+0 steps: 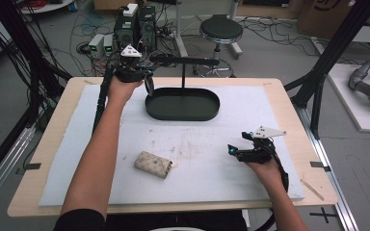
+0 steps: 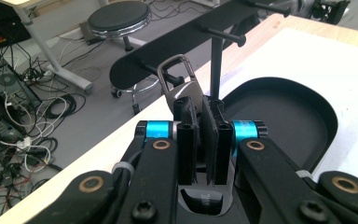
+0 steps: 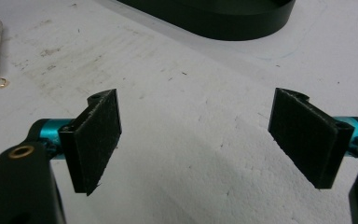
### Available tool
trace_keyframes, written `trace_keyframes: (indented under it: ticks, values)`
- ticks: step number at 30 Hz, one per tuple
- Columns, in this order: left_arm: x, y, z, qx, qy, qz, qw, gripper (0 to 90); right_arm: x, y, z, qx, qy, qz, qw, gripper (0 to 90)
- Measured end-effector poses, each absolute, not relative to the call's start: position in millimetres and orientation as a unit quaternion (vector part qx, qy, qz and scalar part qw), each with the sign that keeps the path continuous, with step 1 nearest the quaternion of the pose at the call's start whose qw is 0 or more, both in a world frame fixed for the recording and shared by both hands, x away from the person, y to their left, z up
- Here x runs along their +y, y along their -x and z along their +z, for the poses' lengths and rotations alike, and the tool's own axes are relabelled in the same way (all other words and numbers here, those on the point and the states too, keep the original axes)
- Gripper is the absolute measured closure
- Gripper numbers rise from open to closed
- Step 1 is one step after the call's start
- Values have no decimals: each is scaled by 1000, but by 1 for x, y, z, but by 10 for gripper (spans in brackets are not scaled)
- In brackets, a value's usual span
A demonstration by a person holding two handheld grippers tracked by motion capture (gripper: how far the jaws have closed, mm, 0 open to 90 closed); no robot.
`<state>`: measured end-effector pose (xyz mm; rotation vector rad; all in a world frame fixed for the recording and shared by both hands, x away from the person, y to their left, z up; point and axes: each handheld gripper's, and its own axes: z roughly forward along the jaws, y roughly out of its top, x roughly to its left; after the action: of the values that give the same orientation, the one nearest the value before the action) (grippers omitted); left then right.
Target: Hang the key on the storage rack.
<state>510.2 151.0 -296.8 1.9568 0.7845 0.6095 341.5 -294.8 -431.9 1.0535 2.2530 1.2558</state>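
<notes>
A workshop floor strewn with cables, computer boxes and a round stool (image 1: 220, 29) is lying beyond a pale wooden table (image 1: 53, 144) that is carrying a white foam mat (image 1: 197, 159). At the left, the left gripper (image 1: 149, 83) is hanging over the near left end of a black oval tray stand (image 1: 183, 104), its jaws pressed together and clamping a dark key fob with a metal carabiner clip (image 2: 179, 79); in the left gripper view the clip is pointing up toward the stand's horizontal bar (image 2: 186, 39) and its short pegs (image 2: 226, 36), but is not touching any of them. Nearer the person, a small beige key pouch (image 1: 153, 164) is lying flat on the mat, well apart from both grippers, with a gold ring at its right end. Further right, the right gripper (image 1: 237, 144) is resting low over the mat with its jaws standing wide apart and holding nothing, the pads (image 3: 98, 140) facing bare foam. Judging from this, the fob is being picked up and brought to the stand, which looks like the first half done; hanging it on a peg is still waiting, and the pouch appears untouched, so roughly half of the work is remaining.
</notes>
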Motion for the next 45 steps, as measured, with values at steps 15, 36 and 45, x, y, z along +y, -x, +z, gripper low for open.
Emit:
trace_keyframes:
  ticks: [15, 36, 45]
  values:
    - [142, -520, -307, 319, -804, 239, 441, 844, -294, -342, -432, 798, -371, 441, 175, 174]
    - [139, -528, -317, 333, -806, 222, 436, 708, -295, -341, -433, 798, -372, 442, 173, 174]
    - [155, -514, -319, 336, -802, 210, 447, 593, -294, -341, -433, 799, -371, 441, 174, 174]
